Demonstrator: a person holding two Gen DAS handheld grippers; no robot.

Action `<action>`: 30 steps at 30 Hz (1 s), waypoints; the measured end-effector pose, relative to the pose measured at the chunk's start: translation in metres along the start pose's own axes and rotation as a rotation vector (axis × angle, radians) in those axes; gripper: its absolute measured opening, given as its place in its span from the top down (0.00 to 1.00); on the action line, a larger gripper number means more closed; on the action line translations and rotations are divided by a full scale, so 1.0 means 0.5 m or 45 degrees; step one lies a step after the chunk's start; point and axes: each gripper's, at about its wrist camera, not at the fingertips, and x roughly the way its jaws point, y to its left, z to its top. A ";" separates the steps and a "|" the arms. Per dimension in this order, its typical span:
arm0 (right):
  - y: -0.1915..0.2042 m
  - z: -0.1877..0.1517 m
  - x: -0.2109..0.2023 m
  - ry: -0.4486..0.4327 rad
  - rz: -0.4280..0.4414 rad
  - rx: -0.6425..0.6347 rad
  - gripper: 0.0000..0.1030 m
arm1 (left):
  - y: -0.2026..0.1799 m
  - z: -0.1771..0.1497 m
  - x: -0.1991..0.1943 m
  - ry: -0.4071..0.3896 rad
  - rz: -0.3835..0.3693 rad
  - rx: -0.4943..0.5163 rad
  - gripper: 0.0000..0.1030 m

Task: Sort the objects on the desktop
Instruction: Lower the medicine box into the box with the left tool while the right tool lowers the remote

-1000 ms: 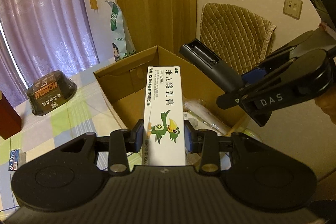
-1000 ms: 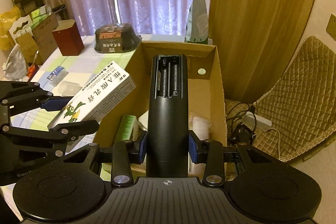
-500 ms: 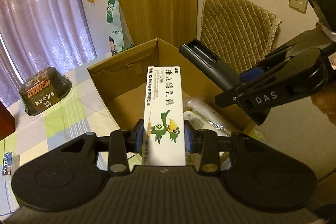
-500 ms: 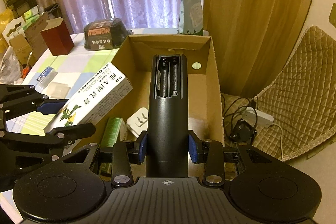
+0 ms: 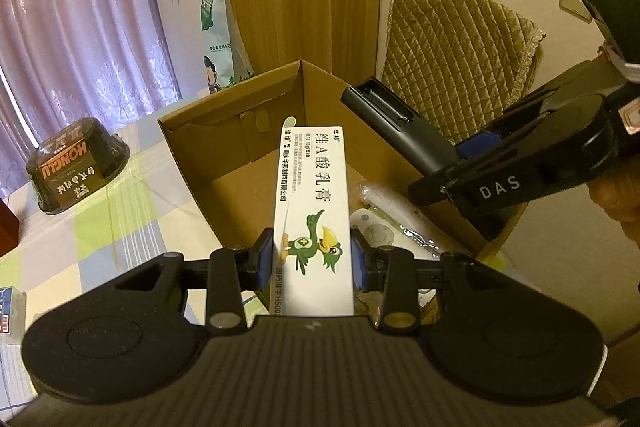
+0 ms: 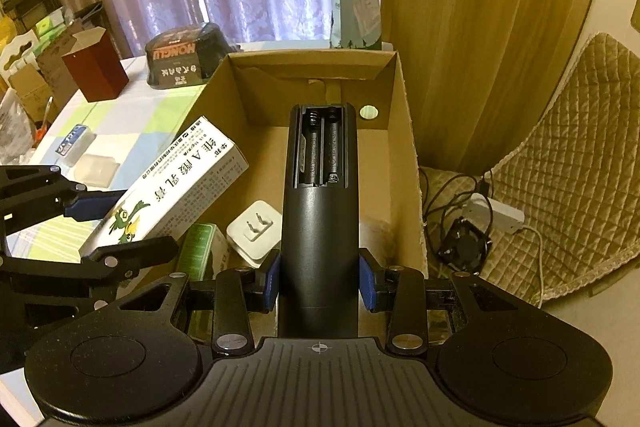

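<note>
The left gripper point(image 5: 312, 261) pinches a white ointment carton point(image 5: 312, 203) by its near end, and the right gripper point(image 6: 319, 281) clamps a black remote point(image 6: 320, 211) whose battery bay lies open with 2 cells showing. Both items hang over the open cardboard box point(image 6: 404, 147), the carton slanting in across the box's left wall, the remote pointing straight down its length. Inside the box lie a white plug adapter point(image 6: 254, 233), a green-labelled pack point(image 6: 198, 251) and a clear-wrapped item point(image 5: 394, 209). If these 2 are bound for the box, the step looks like lowering them in: I would bring each one down close to the bare cardboard floor at the far end, keep the 2 tools apart so they do not knock, and part the pads only once the item rests. The remote's exposed cells could spill if it tips. Around the box, a checked tablecloth point(image 6: 132, 123) carries a dark bowl-shaped tub point(image 6: 180, 61), a dark red box point(image 6: 96, 69) and 2 small packs point(image 6: 76, 143). Beyond are purple curtains, a wooden panel, a quilted chair point(image 5: 460, 55) and cables on the floor.
</note>
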 end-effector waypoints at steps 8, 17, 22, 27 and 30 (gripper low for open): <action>-0.021 -0.002 0.022 0.014 0.004 0.027 0.63 | -0.007 0.001 0.029 0.015 -0.002 0.004 0.68; -0.049 -0.017 0.045 0.039 0.001 0.052 0.63 | -0.019 0.001 0.059 0.033 -0.002 0.021 0.68; -0.056 -0.024 0.054 0.049 0.005 0.061 0.63 | -0.022 -0.001 0.068 0.041 -0.001 0.023 0.68; -0.059 -0.026 0.061 0.053 0.006 0.063 0.63 | -0.024 -0.002 0.074 0.043 0.010 0.028 0.68; -0.060 -0.026 0.062 0.053 0.007 0.064 0.63 | -0.023 -0.002 0.076 0.039 0.016 0.024 0.68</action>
